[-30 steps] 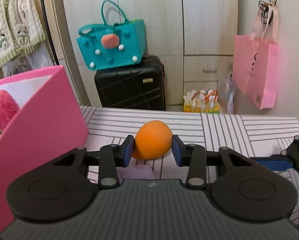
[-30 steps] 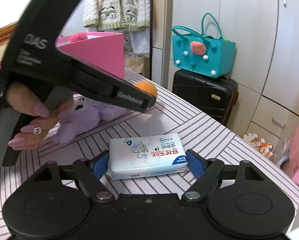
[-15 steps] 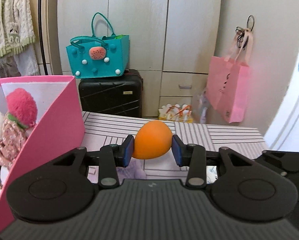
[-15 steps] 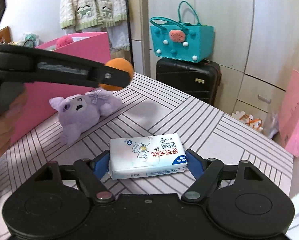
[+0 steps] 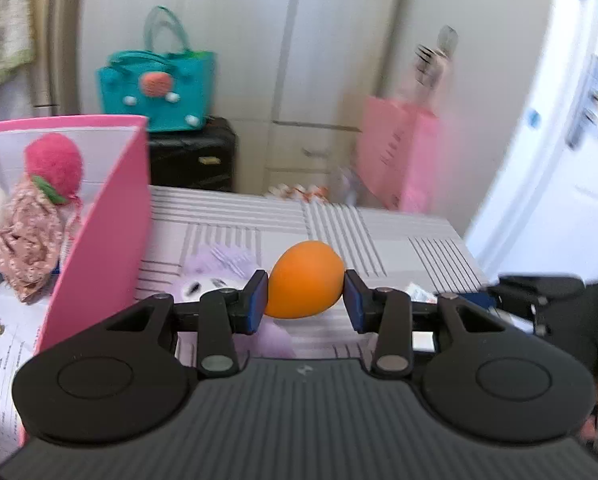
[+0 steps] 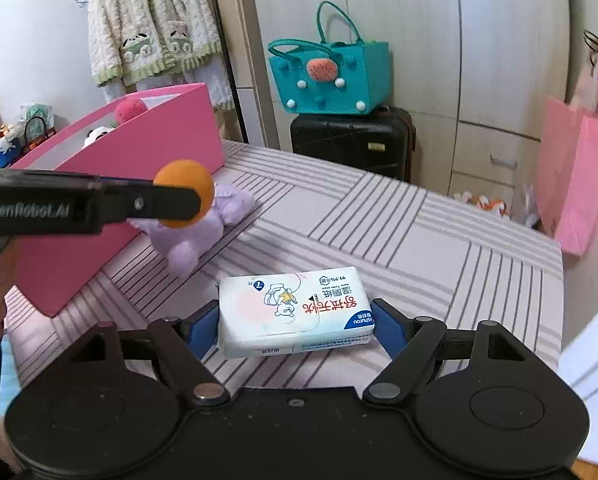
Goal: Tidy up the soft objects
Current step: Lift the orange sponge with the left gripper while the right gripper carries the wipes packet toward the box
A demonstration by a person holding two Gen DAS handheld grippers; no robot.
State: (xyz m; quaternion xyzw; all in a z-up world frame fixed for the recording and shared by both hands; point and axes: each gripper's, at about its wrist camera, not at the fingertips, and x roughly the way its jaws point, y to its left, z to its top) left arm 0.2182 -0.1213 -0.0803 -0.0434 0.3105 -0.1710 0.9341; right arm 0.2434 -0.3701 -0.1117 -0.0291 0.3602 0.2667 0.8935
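Left tongs [image 5: 303,295] clamp the orange ball [image 5: 305,280] (right view alone shows) right tongs [image 6: 295,326] gripping the wipes pack [image 6: 295,312].

At nine o'clock the pink box [image 6: 111,184] walls off the bench [image 6: 439,256]; purple plush [image 6: 195,236] beside it; twelve to three lies bare.

Left wrist view rides just behind its own fingers, angled down over the striped table [image 5: 379,236] with the pink box [image 5: 111,232] close at its left. Right wrist view sits lower, facing the same box [image 6: 139,152] across the table. Both catch the teal bag [image 5: 159,88] on the suitcase [image 6: 355,140] behind that box.
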